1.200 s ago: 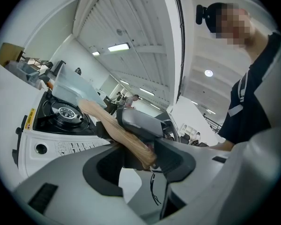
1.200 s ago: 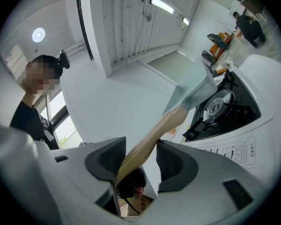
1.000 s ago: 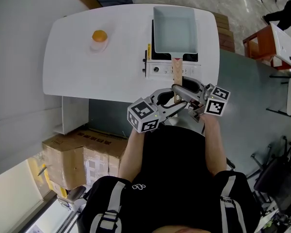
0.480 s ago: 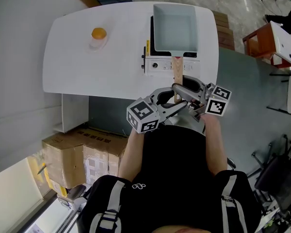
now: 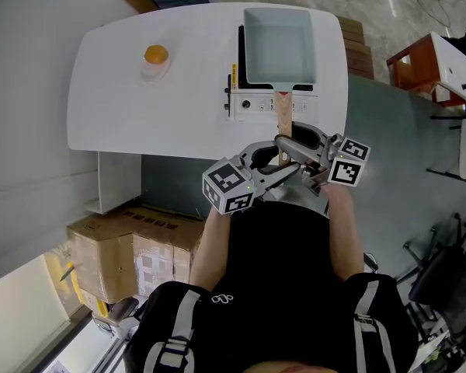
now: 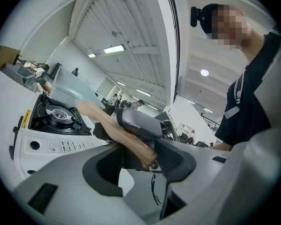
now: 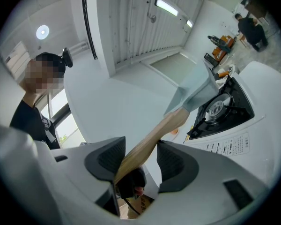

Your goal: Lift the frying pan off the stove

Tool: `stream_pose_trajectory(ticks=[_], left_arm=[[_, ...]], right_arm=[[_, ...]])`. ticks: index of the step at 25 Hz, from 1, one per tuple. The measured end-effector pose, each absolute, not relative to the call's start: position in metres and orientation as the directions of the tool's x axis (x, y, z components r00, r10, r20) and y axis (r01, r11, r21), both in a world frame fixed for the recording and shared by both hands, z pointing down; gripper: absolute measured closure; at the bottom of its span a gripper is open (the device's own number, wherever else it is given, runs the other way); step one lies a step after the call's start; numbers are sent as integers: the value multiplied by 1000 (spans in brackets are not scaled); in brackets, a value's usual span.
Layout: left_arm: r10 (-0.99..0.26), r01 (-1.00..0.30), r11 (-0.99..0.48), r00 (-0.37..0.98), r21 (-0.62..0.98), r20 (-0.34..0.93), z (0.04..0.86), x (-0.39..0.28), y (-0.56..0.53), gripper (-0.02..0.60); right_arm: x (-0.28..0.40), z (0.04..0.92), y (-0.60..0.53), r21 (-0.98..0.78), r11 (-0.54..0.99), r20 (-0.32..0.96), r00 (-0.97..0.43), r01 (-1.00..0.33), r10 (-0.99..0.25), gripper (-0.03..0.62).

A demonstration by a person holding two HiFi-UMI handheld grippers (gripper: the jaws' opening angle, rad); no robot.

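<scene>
The left tool [image 6: 143,156] and right tool [image 7: 141,156] both pinch the wooden handle [image 5: 283,120] of the pale blue rectangular frying pan [image 5: 279,45]. It appears raised just above the white gas stove's [image 5: 252,108] burner. The lift seems to be under way, and next calls for a steady, level rise.

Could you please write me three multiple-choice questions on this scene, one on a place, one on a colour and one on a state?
1. Where is the orange thing?
A. on the stove
B. on the table, left of the stove
C. in the pan

2. What colour is the pan's handle?
A. pale wood
B. black
C. red

3. How is the pan?
A. flat on the burner
B. upside down on the table
C. held above the burner

Answers:
1 B: the head view shows it on the white top, well left of the stove.
2 A: both gripper views show tan wood grain.
3 C: both gripper views show the bare burner below the raised pan.
</scene>
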State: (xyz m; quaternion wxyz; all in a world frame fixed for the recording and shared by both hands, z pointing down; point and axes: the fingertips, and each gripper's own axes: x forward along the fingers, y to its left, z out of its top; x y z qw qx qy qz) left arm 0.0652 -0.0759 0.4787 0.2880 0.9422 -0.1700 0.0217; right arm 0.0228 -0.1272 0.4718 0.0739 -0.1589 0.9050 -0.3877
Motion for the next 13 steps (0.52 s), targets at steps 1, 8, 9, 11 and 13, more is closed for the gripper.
stream_pose_trajectory(ticks=[1,8,9,11,13], left_arm=[[-307,-332,-776,942,536,139,479,65,-76,373],[-302,-328,-778,943,536,139,479,69,-76,373],[-302,-327,-778,943,537,138,479,69,-76,373],[-301,-325,-778,944,538,135,479,69,-77,373],[-300,-323,-777,945,540,134,479,69,-78,373]], right_arm=[[23,472,-127,-725,649,-9,-938,-232,-346,373],[27,473,-127,-724,648,-9,-937,-235,-350,373],[27,472,-128,-724,649,-9,-937,-235,-350,373],[27,472,-128,-723,649,-7,-937,-236,-350,372],[27,473,-129,-723,649,-5,-937,-238,-349,372]])
